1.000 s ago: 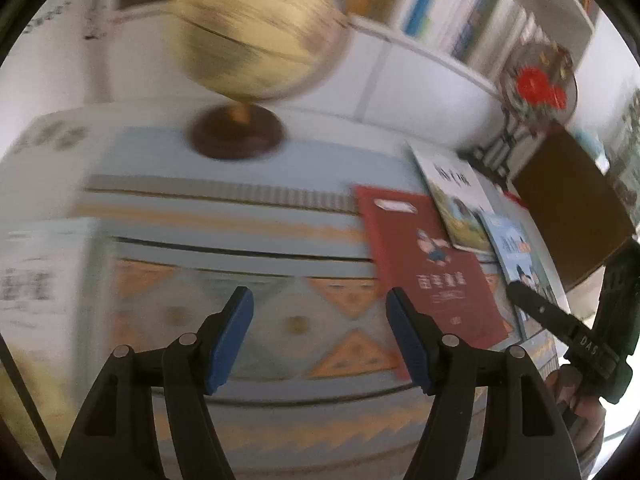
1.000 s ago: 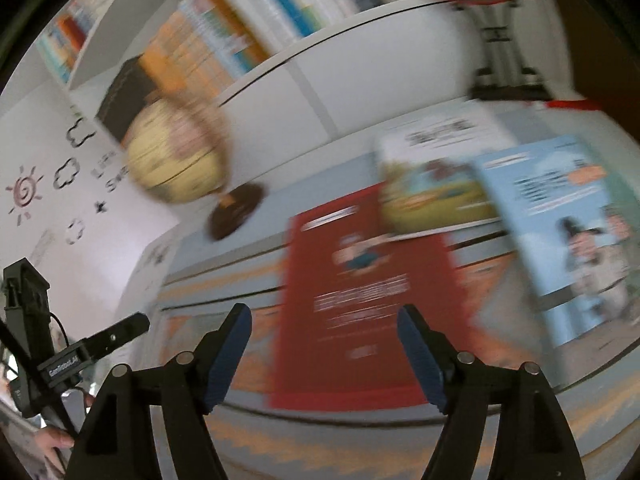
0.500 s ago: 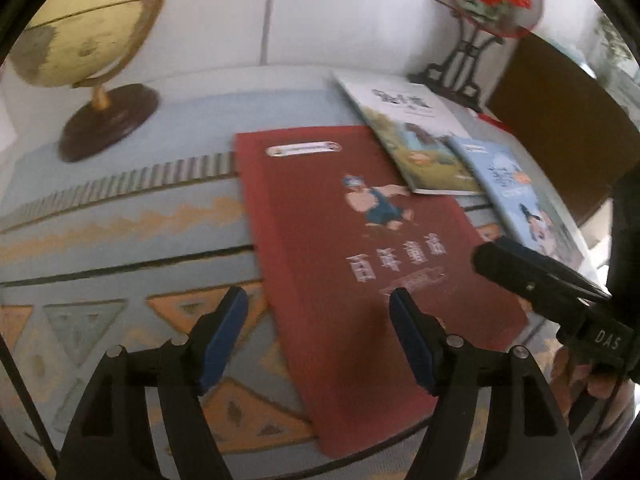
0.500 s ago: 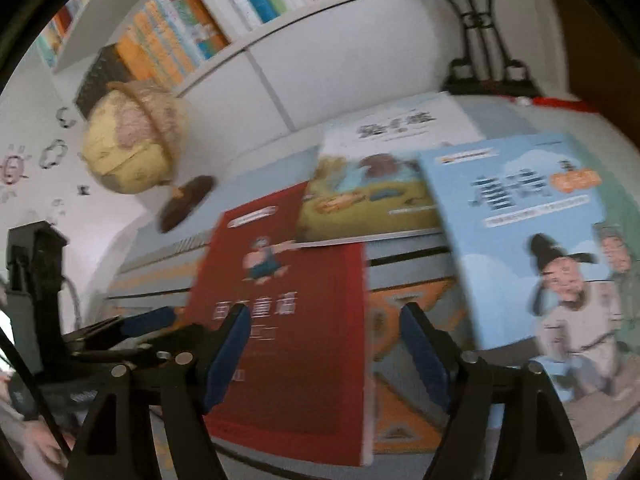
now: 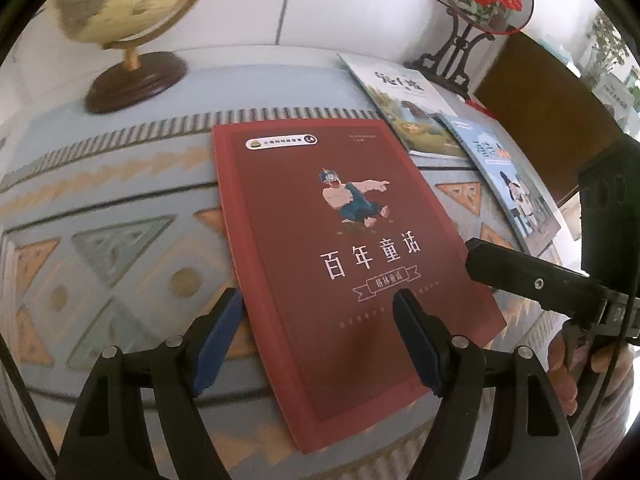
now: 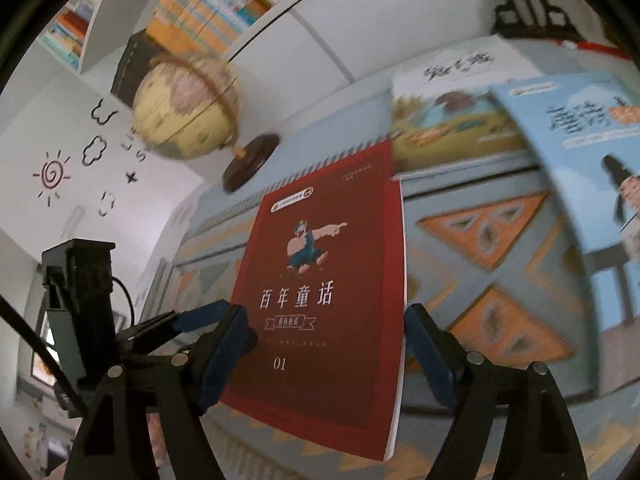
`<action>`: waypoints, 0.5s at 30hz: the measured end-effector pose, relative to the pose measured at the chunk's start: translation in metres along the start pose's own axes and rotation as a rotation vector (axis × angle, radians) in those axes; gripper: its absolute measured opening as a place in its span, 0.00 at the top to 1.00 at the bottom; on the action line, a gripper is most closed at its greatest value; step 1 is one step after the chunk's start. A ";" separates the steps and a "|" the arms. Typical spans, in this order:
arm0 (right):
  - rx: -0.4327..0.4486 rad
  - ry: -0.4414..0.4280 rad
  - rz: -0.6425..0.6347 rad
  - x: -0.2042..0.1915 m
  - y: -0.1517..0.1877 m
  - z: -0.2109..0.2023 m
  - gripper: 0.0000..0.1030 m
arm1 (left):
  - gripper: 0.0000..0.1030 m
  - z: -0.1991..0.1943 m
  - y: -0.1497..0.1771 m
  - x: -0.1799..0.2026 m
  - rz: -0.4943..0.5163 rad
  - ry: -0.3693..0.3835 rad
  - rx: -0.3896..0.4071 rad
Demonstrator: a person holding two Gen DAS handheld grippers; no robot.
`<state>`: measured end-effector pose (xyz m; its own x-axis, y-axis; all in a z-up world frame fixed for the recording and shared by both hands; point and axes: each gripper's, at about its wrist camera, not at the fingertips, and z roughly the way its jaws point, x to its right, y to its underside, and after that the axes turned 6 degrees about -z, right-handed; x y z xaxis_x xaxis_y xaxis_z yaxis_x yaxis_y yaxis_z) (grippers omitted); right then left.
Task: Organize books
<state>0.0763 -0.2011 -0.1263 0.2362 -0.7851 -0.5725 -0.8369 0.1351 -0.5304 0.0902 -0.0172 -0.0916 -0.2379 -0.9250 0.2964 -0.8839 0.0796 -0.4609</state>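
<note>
Red paperback book [image 5: 332,248] lies flat on the patterned cloth-covered counter [image 5: 120,240]; left gripper [image 5: 318,336] and right gripper [image 6: 326,354], both opening and gripping nothing, straddle its near edge.

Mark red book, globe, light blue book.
red book [image 5: 352,248], left wrist view, cover centre.
globe [image 6: 186,106], right wrist view, sphere.
light blue book [image 6: 580,140], right wrist view, upper cover.

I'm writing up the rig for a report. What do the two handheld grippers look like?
Both the left gripper and right gripper have black plastic arms with silver rivets and blue pads. The right one, seen from the left camera, shows a white marking and a thin black cable.
</note>
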 end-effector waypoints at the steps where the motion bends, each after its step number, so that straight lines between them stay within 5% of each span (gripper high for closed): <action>1: -0.007 -0.006 -0.006 -0.004 0.002 0.002 0.21 | 0.28 -0.003 0.002 -0.004 -0.008 0.001 0.004; 8: 0.047 -0.256 0.040 -0.012 0.006 -0.006 0.24 | 0.28 -0.016 0.012 -0.032 -0.035 0.021 0.053; 10: 0.063 -0.335 0.058 -0.012 0.006 -0.007 0.52 | 0.28 -0.015 0.012 -0.029 -0.014 0.007 0.055; 12: 0.025 -0.305 0.044 -0.016 0.007 0.001 0.57 | 0.28 -0.015 0.014 -0.028 0.005 -0.007 0.062; 15: -0.046 -0.131 -0.021 -0.026 0.012 0.024 0.62 | 0.28 -0.017 0.017 -0.028 0.013 -0.008 0.079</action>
<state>0.0723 -0.1644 -0.1331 0.3141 -0.7012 -0.6401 -0.8520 0.0893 -0.5159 0.0754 0.0161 -0.0936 -0.2457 -0.9270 0.2833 -0.8463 0.0626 -0.5290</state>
